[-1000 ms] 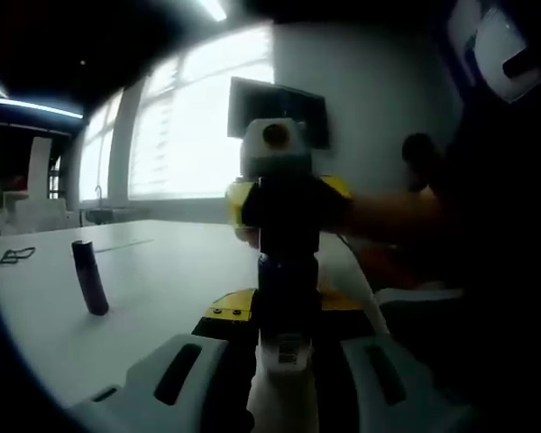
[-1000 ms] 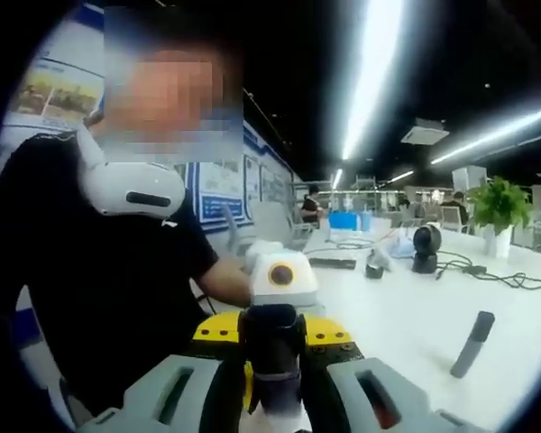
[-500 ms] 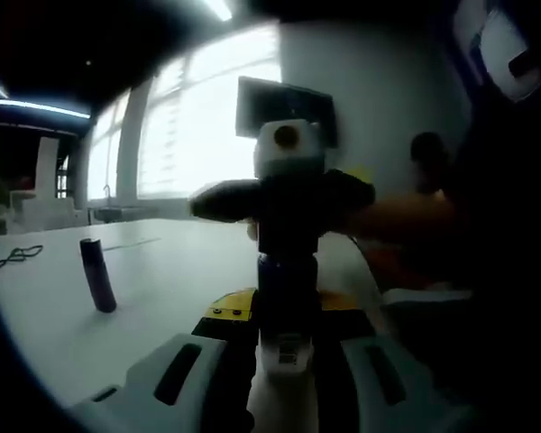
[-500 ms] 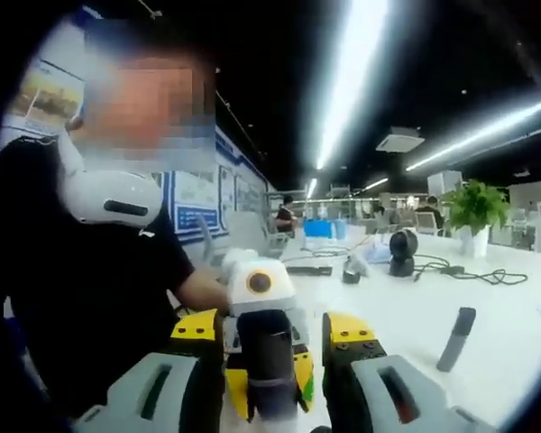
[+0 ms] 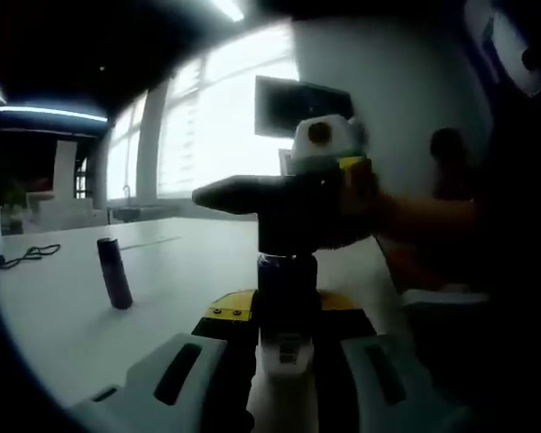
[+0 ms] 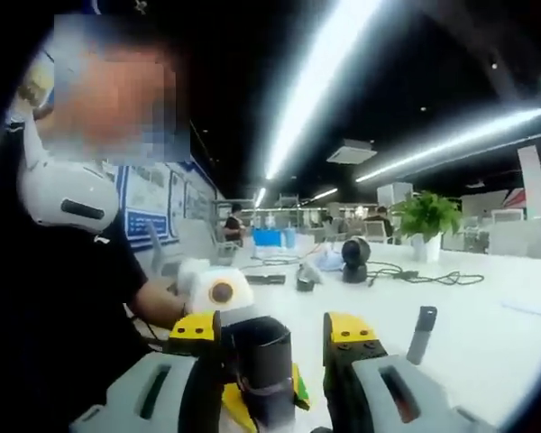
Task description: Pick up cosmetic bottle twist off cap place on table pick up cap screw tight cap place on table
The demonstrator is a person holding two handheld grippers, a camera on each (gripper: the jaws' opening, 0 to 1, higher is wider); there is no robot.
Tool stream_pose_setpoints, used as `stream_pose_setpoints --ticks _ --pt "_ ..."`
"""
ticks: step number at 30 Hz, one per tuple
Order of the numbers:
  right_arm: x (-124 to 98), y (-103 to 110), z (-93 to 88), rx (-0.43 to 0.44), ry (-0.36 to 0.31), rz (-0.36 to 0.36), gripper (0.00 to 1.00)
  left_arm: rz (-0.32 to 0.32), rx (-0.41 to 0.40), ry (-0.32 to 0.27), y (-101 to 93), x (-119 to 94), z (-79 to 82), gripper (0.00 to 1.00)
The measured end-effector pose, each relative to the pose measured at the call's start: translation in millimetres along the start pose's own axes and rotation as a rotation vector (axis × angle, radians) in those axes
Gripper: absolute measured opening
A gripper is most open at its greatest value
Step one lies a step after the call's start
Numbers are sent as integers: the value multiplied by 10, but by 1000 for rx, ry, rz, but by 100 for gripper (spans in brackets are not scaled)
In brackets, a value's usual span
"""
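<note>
My left gripper (image 5: 284, 311) is shut on a cosmetic bottle (image 5: 287, 280), which stands upright between its jaws with a white body and a dark blue neck. My right gripper (image 5: 288, 203) sits over the bottle's top, rolled so that one dark jaw points left. In the right gripper view the dark cap (image 6: 257, 356) stands between the jaws of the right gripper (image 6: 270, 329), which is open. The cap lies close to the left jaw, and a gap shows on the cap's right side. Whether the cap is still on the neck is hidden.
A dark slim tube (image 5: 115, 272) (image 6: 422, 332) stands alone on the white table (image 5: 63, 325). Farther back are a black round device (image 6: 354, 255), cables (image 6: 433, 275) and a potted plant (image 6: 424, 221). A person's forearm (image 5: 424, 216) and dark shirt (image 6: 54, 316) are close.
The right gripper's jaws have spread from shut on the cap to open around it. That gripper has rolled around the bottle top. The left gripper keeps its hold.
</note>
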State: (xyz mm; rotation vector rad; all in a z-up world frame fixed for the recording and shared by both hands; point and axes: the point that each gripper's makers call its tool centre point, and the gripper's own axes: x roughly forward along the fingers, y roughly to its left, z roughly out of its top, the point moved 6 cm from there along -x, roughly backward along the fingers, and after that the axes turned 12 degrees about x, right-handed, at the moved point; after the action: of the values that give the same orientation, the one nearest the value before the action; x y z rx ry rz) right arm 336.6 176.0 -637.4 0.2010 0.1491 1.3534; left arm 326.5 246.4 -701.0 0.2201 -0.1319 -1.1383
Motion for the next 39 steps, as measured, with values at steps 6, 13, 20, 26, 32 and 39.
stream_pose_setpoints --ticks 6,13,20,26,32,39 --pt "13 55 9 -29 -50 -96 40 37 -9 11 44 0 -14 13" --pt "59 135 -17 -46 -65 -240 41 42 -6 10 47 -5 -16 13" --pt "4 144 -53 -5 -111 -392 41 41 -5 10 47 -7 -15 13" --pt "-24 225 -52 13 -125 -515 39 41 -6 9 47 -7 -14 13" --pt "-33 273 -79 -18 -130 -638 40 42 -8 9 48 -5 -15 13" --pt "14 363 -126 -40 -183 -805 39 44 -9 10 52 -4 -18 13"
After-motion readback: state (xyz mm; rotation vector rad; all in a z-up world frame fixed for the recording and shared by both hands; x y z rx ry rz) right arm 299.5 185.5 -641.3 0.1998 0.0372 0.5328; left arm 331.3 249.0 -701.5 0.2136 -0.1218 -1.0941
